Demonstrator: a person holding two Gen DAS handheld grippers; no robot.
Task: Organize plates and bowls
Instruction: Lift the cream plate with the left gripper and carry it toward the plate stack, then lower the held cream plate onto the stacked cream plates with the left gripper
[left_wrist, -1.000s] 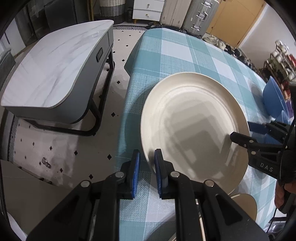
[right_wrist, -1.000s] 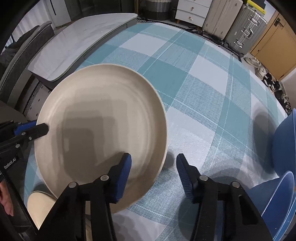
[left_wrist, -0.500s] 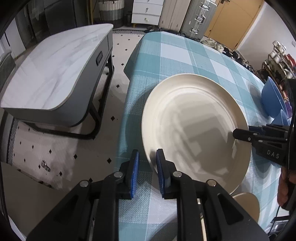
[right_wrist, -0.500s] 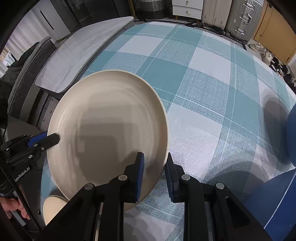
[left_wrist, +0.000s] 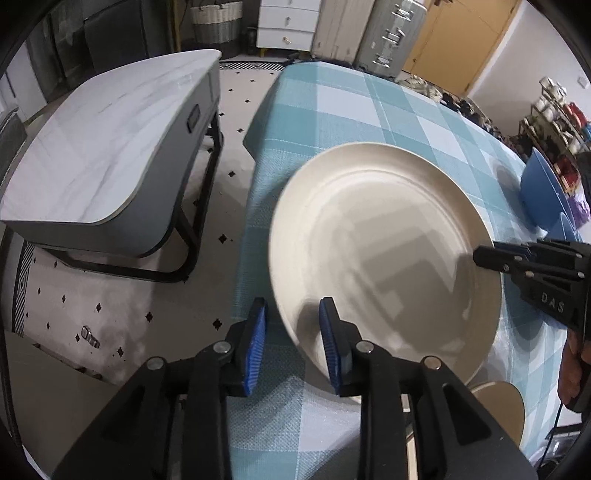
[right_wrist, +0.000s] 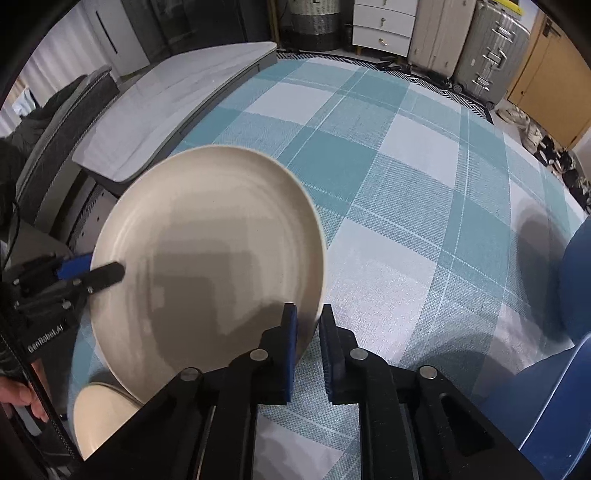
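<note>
A large cream plate (left_wrist: 384, 251) hangs tilted above the checked tablecloth, also seen in the right wrist view (right_wrist: 207, 254). My right gripper (right_wrist: 307, 343) is shut on the plate's near rim; it shows from the left wrist view (left_wrist: 491, 254) at the plate's right edge. My left gripper (left_wrist: 293, 343) is open, its jaws astride the plate's rim without pinching it; it shows in the right wrist view (right_wrist: 96, 271) at the plate's left edge. A smaller cream dish (right_wrist: 101, 413) lies on the table below the plate, also in the left wrist view (left_wrist: 502, 406).
Blue bowls (left_wrist: 543, 195) stand at the table's right side, also in the right wrist view (right_wrist: 576, 280). A grey marble-topped side table (left_wrist: 107, 140) stands left of the table edge (left_wrist: 251, 206). Suitcases and drawers line the far wall.
My right gripper has closed onto the plate's rim. My left gripper, shut on the opposite rim before, has opened. The plate stays lifted and tilted.
</note>
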